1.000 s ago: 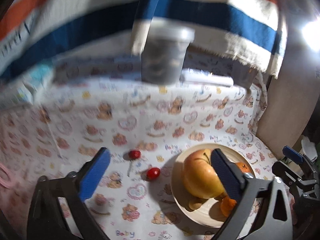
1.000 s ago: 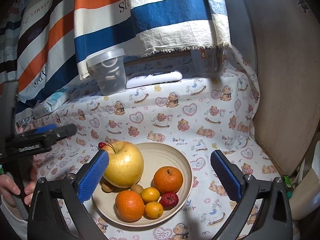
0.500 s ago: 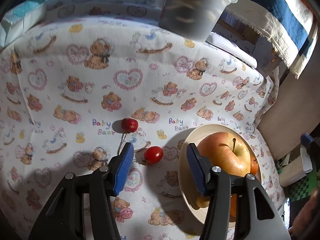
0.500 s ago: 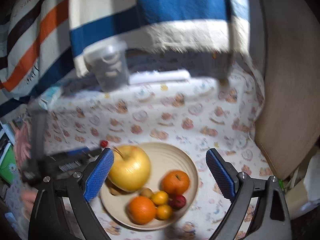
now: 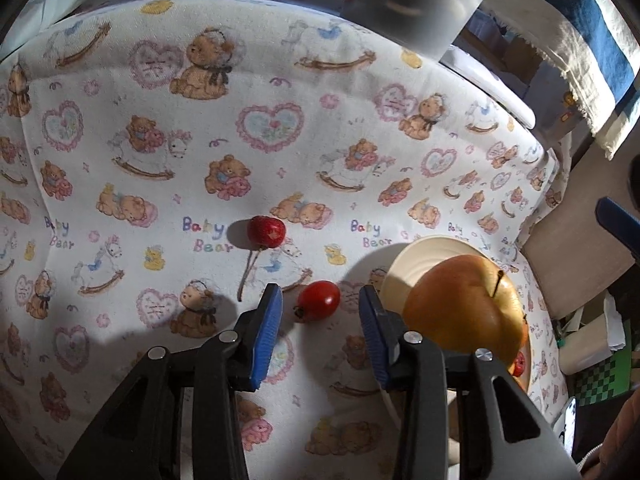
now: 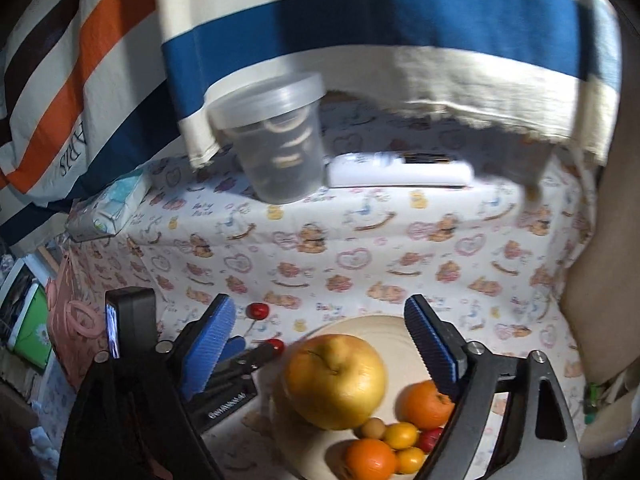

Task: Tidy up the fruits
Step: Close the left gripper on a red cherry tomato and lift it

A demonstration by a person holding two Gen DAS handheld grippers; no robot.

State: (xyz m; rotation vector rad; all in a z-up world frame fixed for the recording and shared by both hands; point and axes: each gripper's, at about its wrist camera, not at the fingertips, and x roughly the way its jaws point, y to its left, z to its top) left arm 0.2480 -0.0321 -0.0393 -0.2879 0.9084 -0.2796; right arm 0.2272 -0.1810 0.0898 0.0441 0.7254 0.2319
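Note:
A small red tomato (image 5: 319,301) lies on the bear-print cloth between the blue pads of my left gripper (image 5: 320,292). The jaws are closing, and a gap still shows on each side of the tomato. A red cherry (image 5: 266,231) with a long stem lies just beyond it. To the right a cream plate (image 5: 416,250) holds a big yellow apple (image 5: 460,304). My right gripper (image 6: 319,302) hovers over the plate (image 6: 372,322), jaws closing with nothing gripped. The apple (image 6: 336,380), oranges (image 6: 426,404) and small fruits lie below it. The left gripper (image 6: 240,356) shows at its left.
A lidded clear plastic tub (image 6: 276,140) and a white remote-like bar (image 6: 400,170) stand at the back of the cloth. A tissue pack (image 6: 112,208) lies at the back left. A striped towel (image 6: 360,20) hangs behind. The cloth's right edge (image 5: 556,184) drops off.
My left gripper came down toward the cloth and narrowed its jaws around the tomato. My right gripper shifted sideways and up over the plate, its jaws a little narrower.

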